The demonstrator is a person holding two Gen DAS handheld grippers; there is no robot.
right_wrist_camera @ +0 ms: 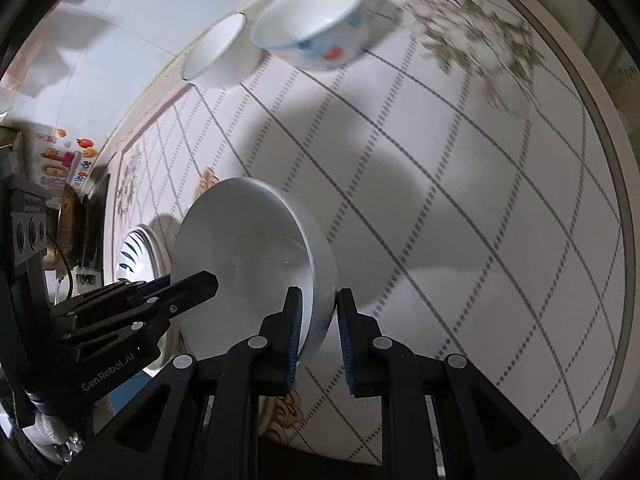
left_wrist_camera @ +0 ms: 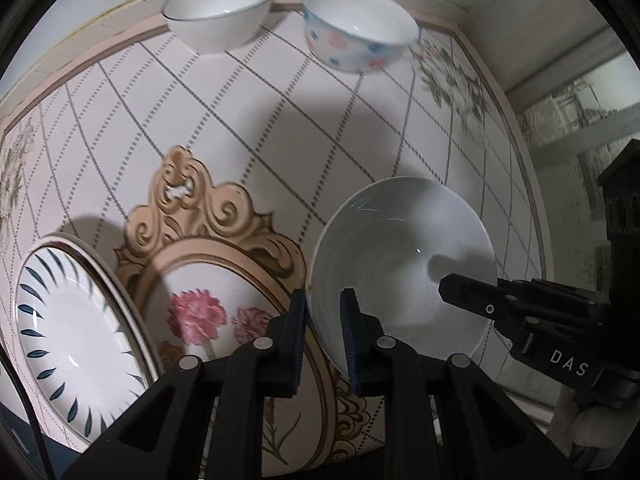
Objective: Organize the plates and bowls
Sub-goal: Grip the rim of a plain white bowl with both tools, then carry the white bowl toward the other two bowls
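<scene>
A pale grey-white bowl [left_wrist_camera: 400,268] is held tilted above the table between both grippers. My left gripper [left_wrist_camera: 323,320] is shut on its left rim; it also shows in the right wrist view [right_wrist_camera: 176,292]. My right gripper [right_wrist_camera: 318,316] is shut on the bowl's [right_wrist_camera: 248,256] right rim; one of its fingers [left_wrist_camera: 472,292] reaches into the bowl. A plate with dark leaf marks [left_wrist_camera: 76,344] lies at the left, also in the right wrist view [right_wrist_camera: 136,252]. A plain white bowl [left_wrist_camera: 220,12] and a bowl with pink and blue spots [left_wrist_camera: 356,28] stand at the far edge.
The table wears a white cloth with a dotted diamond grid [left_wrist_camera: 248,128] and a printed floral medallion [left_wrist_camera: 224,304]. A wall runs behind the far bowls. A window frame [left_wrist_camera: 580,128] is at the right. Clutter and a colourful packet [right_wrist_camera: 64,160] sit at the left.
</scene>
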